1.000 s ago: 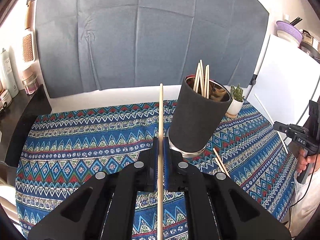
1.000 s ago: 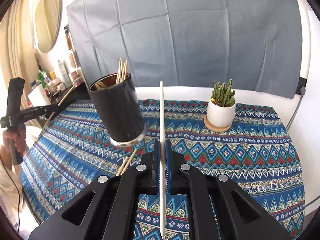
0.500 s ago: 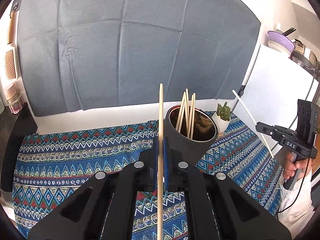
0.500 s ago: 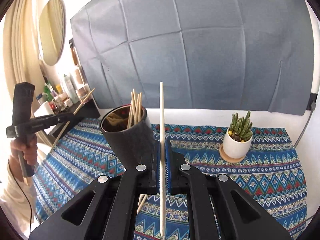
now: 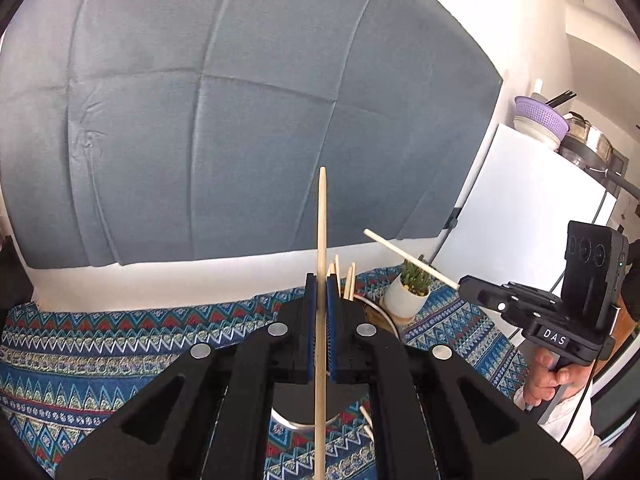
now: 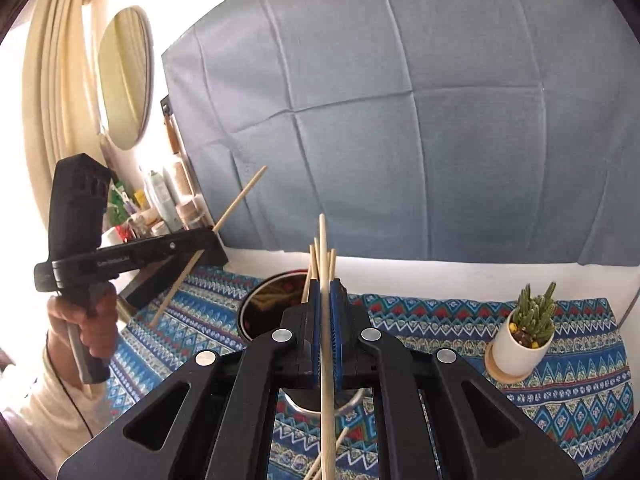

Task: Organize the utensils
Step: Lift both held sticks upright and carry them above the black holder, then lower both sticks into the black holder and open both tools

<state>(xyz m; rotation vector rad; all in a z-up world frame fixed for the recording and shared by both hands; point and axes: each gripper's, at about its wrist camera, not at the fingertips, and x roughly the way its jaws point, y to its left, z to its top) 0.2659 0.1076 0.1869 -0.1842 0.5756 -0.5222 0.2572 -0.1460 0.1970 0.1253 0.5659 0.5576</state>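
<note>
My left gripper (image 5: 321, 280) is shut on a wooden chopstick (image 5: 321, 224) that points up and forward. My right gripper (image 6: 325, 285) is shut on a pale chopstick (image 6: 322, 240). Both hover over the black utensil holder (image 6: 260, 320), which holds several chopsticks (image 6: 314, 260); in the left wrist view the holder (image 5: 312, 404) is mostly hidden under the jaws. The right gripper also shows in the left wrist view (image 5: 466, 282) with its chopstick (image 5: 408, 256); the left gripper shows in the right wrist view (image 6: 216, 246) with its chopstick (image 6: 224, 220). Loose chopsticks (image 6: 332, 452) lie on the cloth by the holder's base.
A blue patterned tablecloth (image 6: 560, 380) covers the table. A small cactus in a white pot (image 6: 524, 344) stands at the right, also in the left wrist view (image 5: 408, 292). A grey backdrop (image 5: 240, 120) hangs behind. Bottles (image 6: 160, 204) crowd a left shelf; a white fridge (image 5: 520, 208) stands right.
Both grippers have risen and closed in over the holder, each still holding its chopstick. The holder now sits under the jaws instead of ahead of them.
</note>
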